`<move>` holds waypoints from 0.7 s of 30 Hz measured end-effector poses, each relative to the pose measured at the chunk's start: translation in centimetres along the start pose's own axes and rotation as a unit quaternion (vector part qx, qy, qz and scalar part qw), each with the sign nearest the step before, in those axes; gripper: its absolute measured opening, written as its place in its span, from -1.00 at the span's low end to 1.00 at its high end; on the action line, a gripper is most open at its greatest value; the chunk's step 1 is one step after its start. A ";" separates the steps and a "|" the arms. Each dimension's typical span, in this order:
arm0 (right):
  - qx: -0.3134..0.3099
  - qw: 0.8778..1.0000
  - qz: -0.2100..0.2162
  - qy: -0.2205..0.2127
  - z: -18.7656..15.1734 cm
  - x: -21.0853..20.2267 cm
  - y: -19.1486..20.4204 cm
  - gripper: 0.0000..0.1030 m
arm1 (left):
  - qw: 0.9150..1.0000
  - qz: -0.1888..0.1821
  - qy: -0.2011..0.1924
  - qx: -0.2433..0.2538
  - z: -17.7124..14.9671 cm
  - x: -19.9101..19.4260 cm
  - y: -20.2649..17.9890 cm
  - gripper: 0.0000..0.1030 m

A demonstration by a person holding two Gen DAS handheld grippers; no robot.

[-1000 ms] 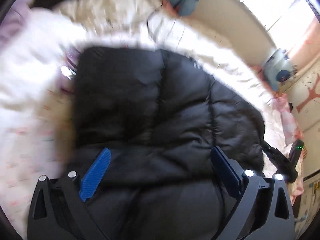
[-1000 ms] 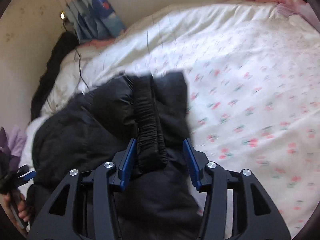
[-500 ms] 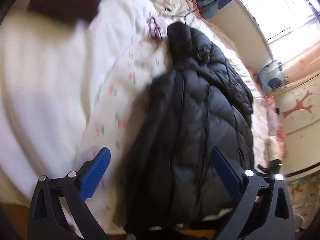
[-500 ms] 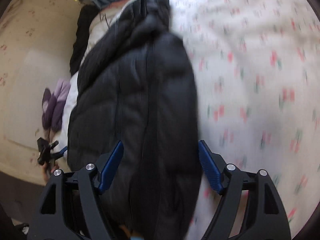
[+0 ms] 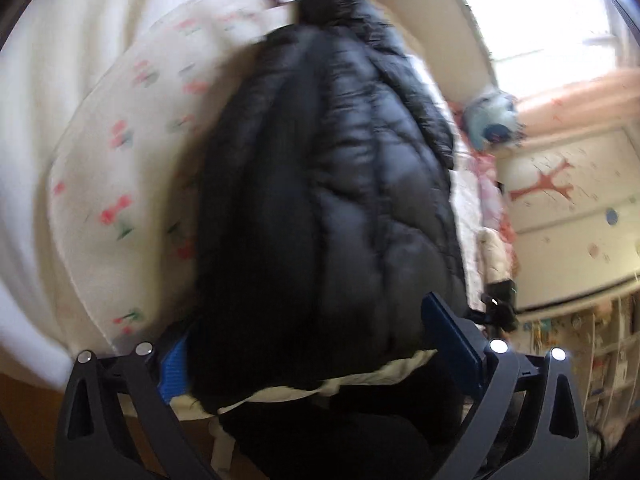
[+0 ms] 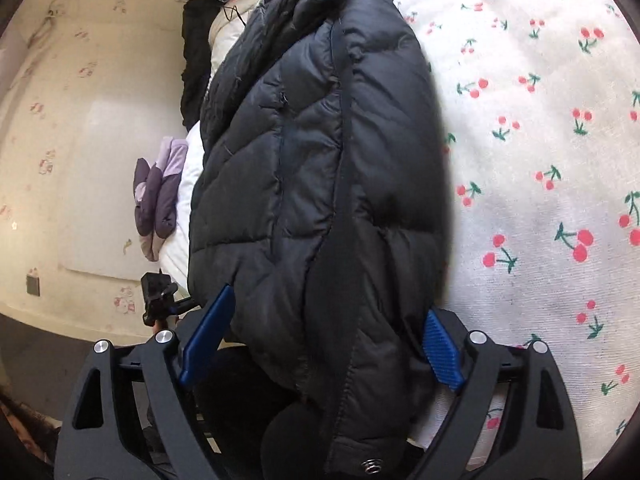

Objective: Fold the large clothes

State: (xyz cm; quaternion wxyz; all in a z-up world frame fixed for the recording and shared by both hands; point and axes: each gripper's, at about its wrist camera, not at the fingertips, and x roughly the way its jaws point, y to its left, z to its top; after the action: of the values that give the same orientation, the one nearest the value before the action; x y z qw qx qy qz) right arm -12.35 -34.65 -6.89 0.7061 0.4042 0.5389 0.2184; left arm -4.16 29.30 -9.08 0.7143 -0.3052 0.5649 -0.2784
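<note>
A black quilted puffer jacket [image 5: 340, 200] lies folded lengthwise on a bed with a white cherry-print sheet [image 6: 540, 140]; it also fills the middle of the right wrist view [image 6: 320, 184]. My left gripper [image 5: 316, 344] is open, its blue fingers straddling the jacket's near end at the bed edge. My right gripper [image 6: 324, 336] is open too, its fingers on either side of the jacket's near hem. Neither is shut on the cloth.
A white duvet [image 5: 48, 80] lies to the left of the jacket. A purple garment [image 6: 158, 196] and a dark garment [image 6: 196, 52] lie by the wall. A cabinet with a red tree print [image 5: 560, 200] stands to the right. The other gripper [image 6: 158, 296] shows at the bed edge.
Both grippers have drawn back from over the jacket to its near end at the bed edge. The right gripper, which straddled a cuff a second ago, now stands wide open.
</note>
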 end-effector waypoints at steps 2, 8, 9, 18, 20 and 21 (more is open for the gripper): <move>-0.019 1.000 0.000 0.010 -0.4 0.5 0.9 0.60 | 1.000 -0.013 -0.017 -0.017 0.1 -0.1 0.3 0.86; -0.029 0.999 -0.034 0.006 -1.2 -0.2 1.1 -0.43 | 0.999 -0.006 -0.026 -0.033 0.4 0.7 -0.6 -0.24; -0.018 0.999 -0.031 0.005 -1.4 -0.2 0.5 -0.53 | 0.999 -0.004 -0.025 -0.030 0.5 0.8 -0.7 -0.40; -0.037 0.977 0.165 -0.128 -1.0 -4.5 4.1 -0.89 | 0.998 -0.044 -0.054 0.001 1.6 -2.5 -7.5 -0.76; -0.056 0.968 0.194 -0.149 -1.1 -6.7 5.9 -0.89 | 0.995 -0.065 -0.065 0.023 1.1 -4.3 -10.6 -0.77; -0.070 0.964 0.203 -0.154 -1.3 -8.0 6.9 -0.89 | 0.994 -0.072 -0.070 0.035 0.8 -5.1 -11.9 -0.77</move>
State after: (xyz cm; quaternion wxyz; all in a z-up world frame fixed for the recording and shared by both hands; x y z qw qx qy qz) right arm -15.31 -36.13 3.23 0.7478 0.4836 0.3137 0.3293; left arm -5.09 25.33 3.29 0.7401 -0.3390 0.4802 -0.3268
